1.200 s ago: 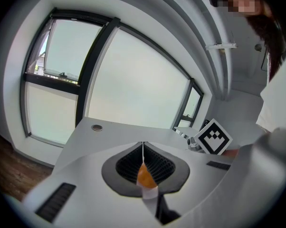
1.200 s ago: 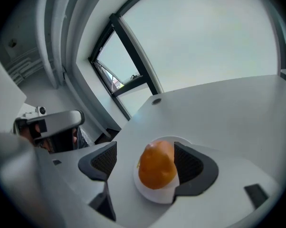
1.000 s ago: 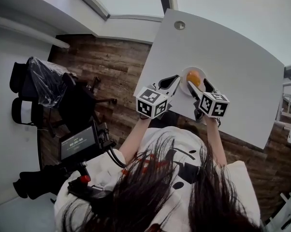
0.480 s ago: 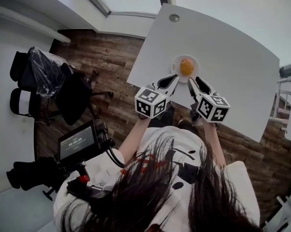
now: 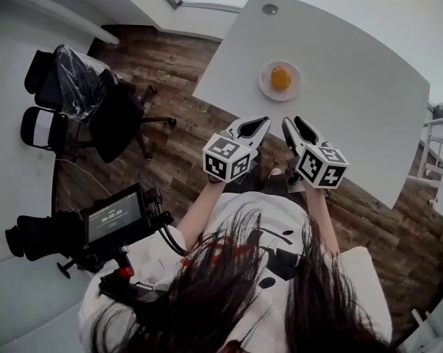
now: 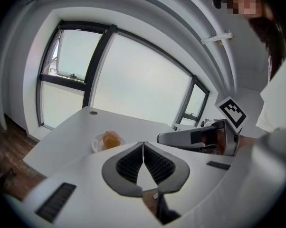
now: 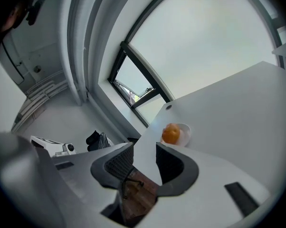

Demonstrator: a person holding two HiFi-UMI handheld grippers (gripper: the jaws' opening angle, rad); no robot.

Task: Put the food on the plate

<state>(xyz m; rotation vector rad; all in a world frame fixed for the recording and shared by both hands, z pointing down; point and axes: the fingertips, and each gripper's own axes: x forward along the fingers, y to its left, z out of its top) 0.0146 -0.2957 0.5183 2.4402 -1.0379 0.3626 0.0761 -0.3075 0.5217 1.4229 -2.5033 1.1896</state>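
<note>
An orange piece of food (image 5: 281,77) lies on a small white plate (image 5: 264,86) on the white table (image 5: 354,87). Both grippers hover at the table's near edge, well short of the plate. My left gripper (image 5: 260,122) is shut, its tips touching, with nothing in it. My right gripper (image 5: 295,122) is closed down to a narrow slit and holds nothing. The left gripper view has the food (image 6: 110,139) and plate (image 6: 96,145) beyond the closed jaws (image 6: 143,144). In the right gripper view the food (image 7: 170,134) sits on the plate (image 7: 185,131) ahead of the gripper (image 7: 144,146).
A round cable grommet (image 5: 270,9) sits near the table's far edge. Black office chairs (image 5: 82,116) stand on the wooden floor (image 5: 170,101) to the left. A monitor rig (image 5: 118,215) hangs by the person's left side. Large windows lie beyond the table.
Both grippers have drawn back from the plate toward the person. The right gripper, earlier open around the food on the plate, has left it there and closed.
</note>
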